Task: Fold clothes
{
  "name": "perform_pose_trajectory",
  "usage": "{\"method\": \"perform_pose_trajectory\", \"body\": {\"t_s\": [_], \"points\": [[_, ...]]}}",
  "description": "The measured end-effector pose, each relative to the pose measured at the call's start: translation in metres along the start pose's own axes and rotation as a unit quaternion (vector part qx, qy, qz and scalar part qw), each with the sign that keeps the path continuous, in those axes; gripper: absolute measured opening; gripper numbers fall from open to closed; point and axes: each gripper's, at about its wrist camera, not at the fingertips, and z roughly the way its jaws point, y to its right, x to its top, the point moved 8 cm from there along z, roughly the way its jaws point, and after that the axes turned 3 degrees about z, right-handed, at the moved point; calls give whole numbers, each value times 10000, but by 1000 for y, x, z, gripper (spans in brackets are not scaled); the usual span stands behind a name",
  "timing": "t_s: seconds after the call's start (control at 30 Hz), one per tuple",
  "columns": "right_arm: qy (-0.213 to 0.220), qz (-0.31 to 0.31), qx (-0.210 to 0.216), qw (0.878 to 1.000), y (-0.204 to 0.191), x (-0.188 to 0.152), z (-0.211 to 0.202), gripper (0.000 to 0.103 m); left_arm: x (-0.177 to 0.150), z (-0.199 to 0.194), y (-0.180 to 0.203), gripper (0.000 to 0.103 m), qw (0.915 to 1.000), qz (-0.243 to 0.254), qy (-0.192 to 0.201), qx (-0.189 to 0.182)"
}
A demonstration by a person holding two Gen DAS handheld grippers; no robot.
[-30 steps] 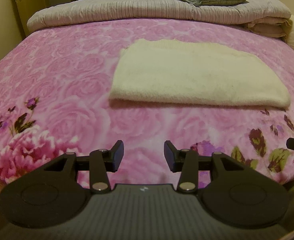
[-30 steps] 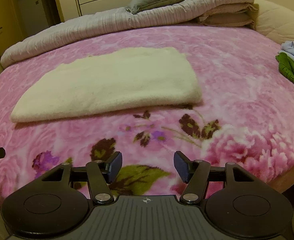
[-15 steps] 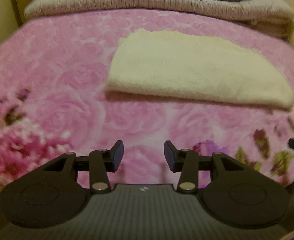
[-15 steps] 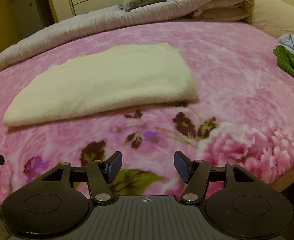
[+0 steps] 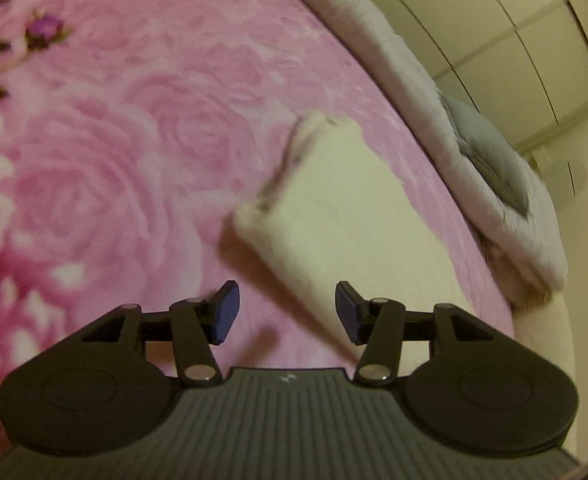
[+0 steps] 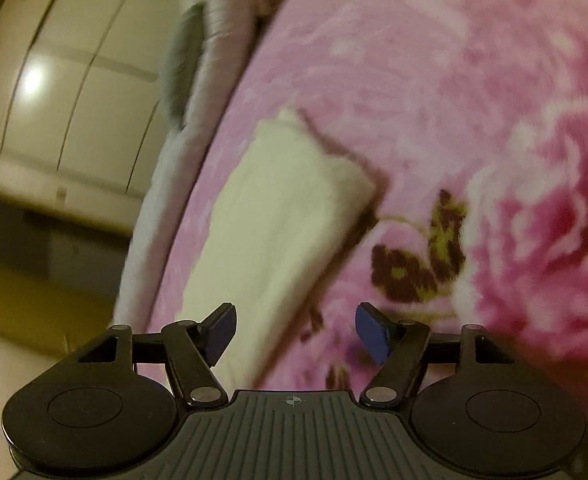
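The left gripper [image 5: 286,312] hangs over the bed with its jaws parted and opening wider; nothing is pressed between the blue pads [image 5: 226,312]. The near edge of a folded cream garment [image 5: 345,216] runs through the gap between them in the left wrist view, though the pads do not touch it. The garment lies flat on a pink rose-patterned blanket [image 5: 114,140] and stretches away ahead of the fingers, its end corner ahead and slightly to the left of the gap. Beyond it, further ahead and to the right, a pale folded quilt [image 5: 413,92] borders the blanket, with a grey pillow [image 5: 489,160] on top.

The right gripper [image 6: 295,334] is likewise empty, its jaws apart and widening. In its view the same cream garment [image 6: 278,216] lies ahead, its near edge passing between the pads and closer to the left one, with no contact visible. A dark leaf motif [image 6: 417,256] on the blanket [image 6: 433,80] sits ahead of the right finger. The quilt [image 6: 166,184] and pillow [image 6: 184,68] lie to the left, with pale cabinet doors [image 6: 66,80] behind them.

Both views are tilted and blurred. No readable writing or brand shows; each gripper body carries only a small emblem [image 6: 292,400] too small to make out.
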Motion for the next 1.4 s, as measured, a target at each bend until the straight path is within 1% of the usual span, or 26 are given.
{"method": "perform_pose_trajectory", "body": {"t_s": [0.1,0.2,0.3,0.33,0.37,0.4,0.43,0.47,0.5,0.53,0.6,0.7,0.83,0.93,0.97,1.03,1.07,1.1,1.13,1.2,1.23,1.33,1.4], "points": [[96,484,-15,9988,3,8,15,70,6,17,-2,48,9998,-175,47,-64],[242,598,-135,9978,-1,14,29,70,10,27,1,53,9997,-137,156,-129],[414,609,-256,9970,-8,23,43,70,14,38,8,52,9996,-48,239,-170],[475,578,-287,9968,-10,25,47,68,15,41,9,52,9995,0,262,-177],[530,506,-318,9968,-10,27,52,60,17,44,11,42,9995,84,272,-157],[584,435,-348,9967,-10,28,56,28,17,45,12,29,9994,187,272,-142],[622,408,-360,9966,-10,30,59,10,18,45,13,24,9991,287,268,-160],[613,487,-298,9965,-5,31,59,10,19,44,13,16,9988,353,276,-190],[616,480,-187,9968,-4,30,57,9,19,41,13,13,9985,404,311,-222],[624,453,-87,9970,-3,29,54,8,19,37,14,12,9979,486,362,-240],[668,278,30,9974,-5,27,46,7,17,27,18,10,9963,666,463,-266],[710,101,91,9974,-7,25,28,6,11,6,27,10,9931,968,592,-279],[672,-117,69,9976,-5,22,-5,6,-9,-29,28,10,9928,985,507,-449],[596,-353,-29,9976,1,16,-36,7,-34,-56,22,10,9927,1037,376,-495],[570,-430,-67,9974,3,13,-45,7,-43,-62,18,10,9924,1111,295,-436],[504,-540,-189,9971,13,5,-57,8,-58,-62,8,12,9909,1341,-67,-111],[452,-473,-298,9974,21,3,-58,9,-60,-61,4,14,9897,1423,-178,28],[409,-381,-369,9978,30,1,-59,13,-60,-62,2,16,9881,1510,-258,116],[408,-223,-318,9984,36,1,-61,22,-57,-66,4,16,9865,1600,-301,146],[478,25,-187,9987,41,4,-65,32,-51,-75,10,17,9828,1803,-340,199],[520,110,-130,9985,42,5,-67,36,-47,-81,16,17,9804,1940,-281,214],[553,65,40,9984,36,9,-67,43,-37,-96,33,17,9732,2281,-114,252],[522,159,28,9985,39,7,-62,44,-34,-104,44,19,9675,2488,71,441]]}}
